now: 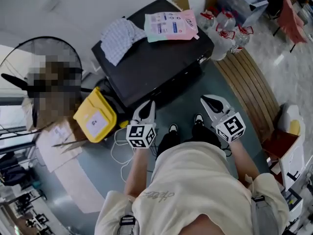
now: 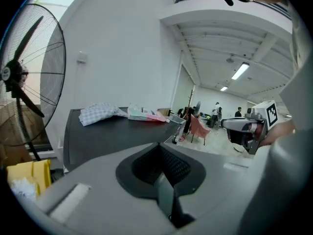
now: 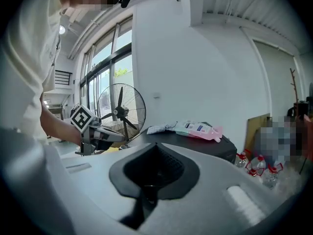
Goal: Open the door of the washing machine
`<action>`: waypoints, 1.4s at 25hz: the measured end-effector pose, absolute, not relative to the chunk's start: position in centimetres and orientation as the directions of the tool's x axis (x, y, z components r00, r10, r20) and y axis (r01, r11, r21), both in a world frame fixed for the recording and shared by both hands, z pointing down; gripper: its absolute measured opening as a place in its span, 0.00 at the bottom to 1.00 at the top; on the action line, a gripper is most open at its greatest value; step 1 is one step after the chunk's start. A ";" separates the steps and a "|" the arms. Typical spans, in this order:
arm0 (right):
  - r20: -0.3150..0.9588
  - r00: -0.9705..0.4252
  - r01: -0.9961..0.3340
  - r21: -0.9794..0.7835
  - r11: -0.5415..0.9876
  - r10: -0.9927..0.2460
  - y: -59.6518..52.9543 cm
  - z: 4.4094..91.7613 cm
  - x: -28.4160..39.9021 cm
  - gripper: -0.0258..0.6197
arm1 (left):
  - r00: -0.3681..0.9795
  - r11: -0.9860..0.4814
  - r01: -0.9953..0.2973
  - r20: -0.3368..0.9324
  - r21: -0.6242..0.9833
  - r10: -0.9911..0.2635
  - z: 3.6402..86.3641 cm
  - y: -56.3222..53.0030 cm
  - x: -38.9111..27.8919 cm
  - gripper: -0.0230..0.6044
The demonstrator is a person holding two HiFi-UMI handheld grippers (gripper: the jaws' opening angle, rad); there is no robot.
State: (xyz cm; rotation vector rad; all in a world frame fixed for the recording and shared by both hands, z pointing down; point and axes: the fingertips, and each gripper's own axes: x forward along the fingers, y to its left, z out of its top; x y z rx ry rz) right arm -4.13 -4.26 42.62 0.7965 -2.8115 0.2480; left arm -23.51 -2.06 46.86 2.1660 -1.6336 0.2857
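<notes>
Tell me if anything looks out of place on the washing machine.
A crumpled checked cloth and a printed pouch lie loose atop the black washing machine, possibly in the way if its top lifts.

Your head camera looks steeply down from above onto the black washing machine [image 1: 151, 62], which sits just ahead of you. The camera on your left tongs [image 1: 146, 109] faces the machine almost level from close in front. The one on your right tongs [image 1: 212, 103] does likewise, further to the machine's right. All three views share the machine's top, with its checked cloth [image 1: 119, 37] and pink pouch [image 1: 171, 25].
</notes>
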 end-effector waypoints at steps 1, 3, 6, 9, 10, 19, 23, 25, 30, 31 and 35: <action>0.243 -0.846 -0.510 -0.113 0.853 -0.474 -4.6 42.9 -4.2 0.04 | 0.268 -0.204 -0.959 0.400 0.195 -0.876 46.7 -1.8 -23.6 0.07; 0.244 -0.872 -0.462 -0.124 0.878 -0.425 -5.0 43.6 -4.4 0.04 | 0.213 -0.153 -0.973 0.413 0.175 -0.885 46.8 -1.1 -24.1 0.07; 0.248 -0.903 -0.393 -0.143 0.908 -0.351 -5.1 44.5 -4.8 0.04 | 0.141 -0.080 -0.985 0.435 0.155 -0.889 47.6 -0.1 -24.6 0.07; 0.255 -0.927 -0.321 -0.163 0.933 -0.274 -4.6 45.3 -5.3 0.04 | 0.089 -0.024 -0.989 0.460 0.145 -0.884 48.9 1.2 -25.0 0.07; 0.262 -0.932 -0.297 -0.165 0.940 -0.249 -4.3 45.7 -5.4 0.04 | 0.074 -0.007 -0.990 0.469 0.144 -0.880 49.5 1.6 -25.1 0.07; 0.348 -0.922 -0.248 -0.188 0.950 -0.172 -2.7 48.7 -7.3 0.04 | 0.094 0.014 -0.980 0.529 0.197 -0.843 56.4 3.9 -25.9 0.07; 0.360 -0.914 -0.276 -0.214 0.937 -0.187 -1.8 48.9 -8.5 0.04 | 0.134 -0.020 -0.978 0.553 0.206 -0.822 59.8 4.0 -26.6 0.07; 0.383 -0.906 -0.283 -0.228 0.932 -0.182 -1.1 49.7 -8.7 0.04 | 0.154 -0.037 -0.976 0.562 0.214 -0.813 61.5 3.9 -27.0 0.07; 0.458 -0.874 -0.286 -0.214 0.934 -0.162 -0.1 51.3 -8.1 0.04 | 0.198 -0.070 -0.969 0.579 0.236 -0.791 66.1 2.7 -27.7 0.13; 0.472 -0.866 -0.295 -0.219 0.930 -0.164 0.0 51.7 -7.8 0.04 | 0.202 -0.077 -0.970 0.589 0.230 -0.782 67.0 2.4 -27.9 0.13; 0.517 -0.840 -0.329 -0.241 0.913 -0.166 0.4 53.2 -6.9 0.04 | 0.233 -0.115 -0.968 0.630 0.222 -0.741 70.8 1.9 -27.9 0.20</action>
